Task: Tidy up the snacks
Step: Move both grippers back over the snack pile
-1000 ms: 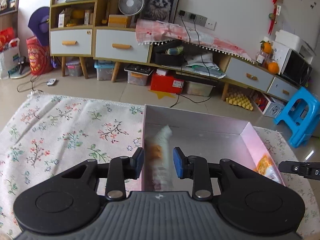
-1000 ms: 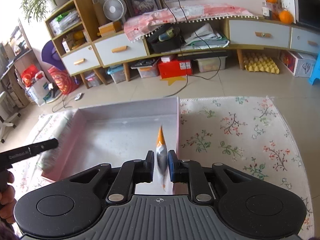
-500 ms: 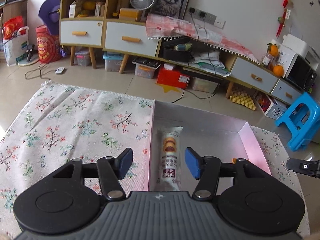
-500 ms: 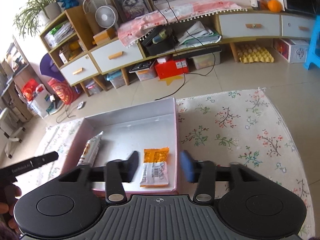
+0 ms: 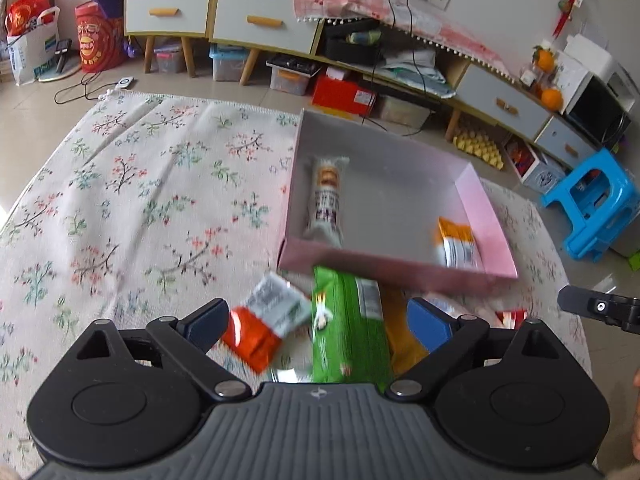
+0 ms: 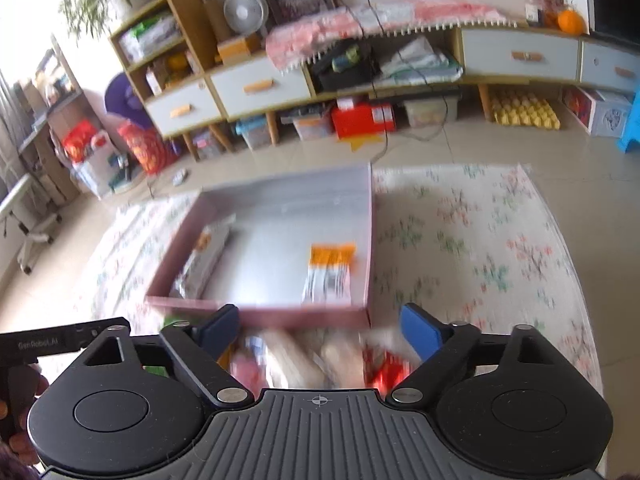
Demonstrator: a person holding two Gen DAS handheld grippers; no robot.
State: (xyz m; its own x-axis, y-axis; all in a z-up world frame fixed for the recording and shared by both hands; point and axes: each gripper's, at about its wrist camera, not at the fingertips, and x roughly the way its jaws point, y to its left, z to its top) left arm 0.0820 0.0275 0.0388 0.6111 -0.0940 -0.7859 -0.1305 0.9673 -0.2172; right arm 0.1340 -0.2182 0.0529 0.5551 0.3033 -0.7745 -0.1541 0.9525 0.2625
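Note:
A shallow pink box (image 5: pixel 400 276) (image 6: pixel 256 314) lies on the flowered cloth. Inside it lie a long cookie tube (image 5: pixel 328 200) (image 6: pixel 206 260) along the left wall and an orange-and-white packet (image 5: pixel 458 242) (image 6: pixel 330 276) at the right. My left gripper (image 5: pixel 318 322) hangs above loose snacks in front of the box: a red-and-silver pouch (image 5: pixel 264 326), a green bag (image 5: pixel 350 328) and a yellow one (image 5: pixel 402 344). Its jaws are opening and press on nothing. My right gripper (image 6: pixel 320 326) is opening too, over a blurred pile of red and beige packets (image 6: pixel 316 360), with no grip.
The flowered cloth (image 5: pixel 140 200) spreads wide left of the box and right of it (image 6: pixel 480 248). Low cabinets (image 5: pixel 256 24), storage bins and a red carton (image 5: pixel 344 92) line the far wall. A blue stool (image 5: pixel 592 204) stands at the right. A hand (image 6: pixel 16 436) holds the other gripper's handle.
Both grippers let go: the cookie tube and the orange packet now lie in the box. Both jaws have spread wide and pulled back toward the snack pile in front of the box.

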